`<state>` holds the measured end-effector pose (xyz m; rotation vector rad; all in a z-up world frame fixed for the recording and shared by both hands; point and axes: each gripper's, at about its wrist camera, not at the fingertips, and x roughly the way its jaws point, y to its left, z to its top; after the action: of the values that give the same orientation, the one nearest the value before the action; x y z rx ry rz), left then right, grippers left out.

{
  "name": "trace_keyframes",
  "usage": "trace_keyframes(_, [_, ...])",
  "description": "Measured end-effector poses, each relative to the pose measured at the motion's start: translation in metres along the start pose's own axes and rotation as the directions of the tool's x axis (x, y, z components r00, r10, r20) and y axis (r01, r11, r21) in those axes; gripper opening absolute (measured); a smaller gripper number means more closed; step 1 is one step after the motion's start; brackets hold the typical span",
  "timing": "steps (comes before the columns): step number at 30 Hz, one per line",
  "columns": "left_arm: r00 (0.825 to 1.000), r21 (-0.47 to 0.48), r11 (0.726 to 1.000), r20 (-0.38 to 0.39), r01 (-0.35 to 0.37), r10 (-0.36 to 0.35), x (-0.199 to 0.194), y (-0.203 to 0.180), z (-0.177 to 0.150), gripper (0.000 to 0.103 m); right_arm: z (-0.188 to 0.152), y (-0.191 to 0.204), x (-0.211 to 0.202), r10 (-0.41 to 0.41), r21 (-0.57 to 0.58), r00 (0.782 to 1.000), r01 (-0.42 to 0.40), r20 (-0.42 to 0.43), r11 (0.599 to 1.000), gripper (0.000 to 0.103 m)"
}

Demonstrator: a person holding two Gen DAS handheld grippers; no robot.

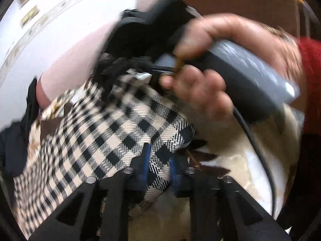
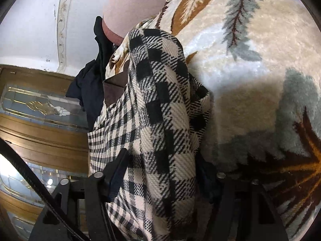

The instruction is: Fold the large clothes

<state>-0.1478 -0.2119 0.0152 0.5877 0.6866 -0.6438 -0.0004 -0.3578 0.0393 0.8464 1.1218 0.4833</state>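
1. Checked black-and-cream woven garment [image 1: 112, 140], bunched on a cream plush blanket with a leaf pattern [image 2: 250, 46]; in the left wrist view it fills the lower centre and left.
2. Left gripper [image 1: 159, 170], bottom centre: blue pads pinched narrow on a fold of the checked cloth.
3. Right gripper [image 2: 160, 180], bottom centre of the right wrist view: jaws part-way in, a thick roll of the same cloth between them; whether the pads press cannot be told.
4. Person's hand [image 1: 210, 64], upper right of the left view, grips the other tool's grey handle.
5. Dark clothing [image 2: 90, 84], farther, at the blanket's edge.
6. Step judged: taking hold of two edges. The next move calls for lifting and spreading the cloth flat before folding.
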Motion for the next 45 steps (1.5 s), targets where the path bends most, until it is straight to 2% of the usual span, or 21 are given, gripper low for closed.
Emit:
trace_keyframes(4, [0.999,-0.140,0.990,0.043,0.019,-0.013,-0.029,0.031,0.004,0.011,-0.002,0.013,-0.002,-0.025,0.008,0.999,0.025,0.041,1.000,0.021])
trace_keyframes(9, [0.995,-0.290,0.957,0.099,0.016,0.013,-0.071,0.082,-0.003,0.010,-0.002,0.063,-0.002,-0.036,-0.004,0.996,0.036,0.080,0.999,0.017])
trace_keyframes(11, [0.993,-0.382,0.924,0.111,0.019,0.026,-0.087,0.113,-0.015,0.010,0.000,0.096,0.004,-0.043,-0.033,0.996,0.046,0.084,0.998,0.017])
trace_keyframes(15, [0.991,-0.572,0.820,0.125,0.028,0.053,-0.119,0.184,-0.054,0.009,0.001,0.181,0.046,-0.060,-0.134,0.996,0.069,0.064,0.989,0.017])
trace_keyframes(16, [0.990,-0.626,0.779,0.124,0.032,0.059,-0.128,0.204,-0.070,0.008,0.000,0.203,0.062,-0.075,-0.171,0.996,0.083,0.053,0.982,0.017])
trace_keyframes(17, [0.990,-0.653,0.757,0.121,0.030,0.065,-0.132,0.214,-0.081,0.008,-0.002,0.220,0.077,-0.084,-0.198,0.996,0.090,0.041,0.976,0.017])
trace_keyframes(21, [0.988,-0.749,0.661,0.066,-0.045,0.142,-0.148,0.258,-0.139,0.008,-0.019,0.282,0.158,-0.110,-0.287,0.993,0.094,-0.041,0.953,0.017])
trace_keyframes(23, [0.989,-0.784,0.617,0.034,-0.065,0.147,-0.148,0.270,-0.160,0.008,-0.031,0.303,0.202,-0.151,-0.335,0.985,0.116,-0.079,0.935,0.017])
trace_keyframes(25, [0.994,-0.829,0.557,0.006,-0.057,0.111,-0.146,0.284,-0.185,0.009,-0.044,0.316,0.241,-0.220,-0.388,0.970,0.163,-0.106,0.907,0.017])
trace_keyframes(27, [0.996,-0.854,0.518,-0.005,-0.051,0.089,-0.144,0.289,-0.200,0.009,-0.054,0.321,0.274,-0.290,-0.430,0.949,0.213,-0.122,0.878,0.017])
trace_keyframes(29, [0.996,-0.864,0.501,-0.001,-0.044,0.085,-0.148,0.293,-0.211,0.009,-0.060,0.321,0.289,-0.328,-0.452,0.937,0.244,-0.119,0.858,0.017])
trace_keyframes(31, [0.994,-0.877,0.480,0.024,-0.028,0.103,-0.160,0.296,-0.219,0.011,-0.061,0.324,0.297,-0.335,-0.458,0.935,0.251,-0.113,0.853,0.023])
trace_keyframes(33, [0.990,-0.888,0.460,0.044,-0.024,0.136,-0.170,0.309,-0.227,0.019,-0.060,0.329,0.302,-0.335,-0.468,0.936,0.248,-0.110,0.848,0.029])
trace_keyframes(35, [0.981,-0.905,0.424,0.048,-0.038,0.190,-0.180,0.325,-0.237,0.032,-0.062,0.339,0.306,-0.342,-0.490,0.933,0.249,-0.109,0.835,0.035])
trace_keyframes(37, [0.972,-0.923,0.382,0.043,-0.049,0.229,-0.189,0.336,-0.247,0.034,-0.069,0.354,0.309,-0.335,-0.523,0.934,0.225,-0.124,0.822,0.051])
trace_keyframes(40, [0.965,-0.939,0.336,0.015,-0.078,0.264,-0.189,0.355,-0.259,0.034,-0.065,0.365,0.291,-0.212,-0.526,0.961,0.091,-0.174,0.845,0.056])
trace_keyframes(41, [0.964,-0.942,0.325,0.009,-0.082,0.267,-0.188,0.359,-0.262,0.034,-0.065,0.370,0.284,-0.189,-0.525,0.968,0.077,-0.163,0.848,0.056])
trace_keyframes(43, [0.966,-0.945,0.320,0.014,-0.072,0.256,-0.182,0.364,-0.263,0.034,-0.067,0.374,0.261,-0.178,-0.536,0.980,0.102,-0.092,0.838,0.056])
trace_keyframes(45, [0.971,-0.937,0.343,0.012,-0.074,0.240,-0.172,0.367,-0.256,0.034,-0.066,0.373,0.250,-0.253,-0.545,0.967,0.200,-0.023,0.814,0.056])
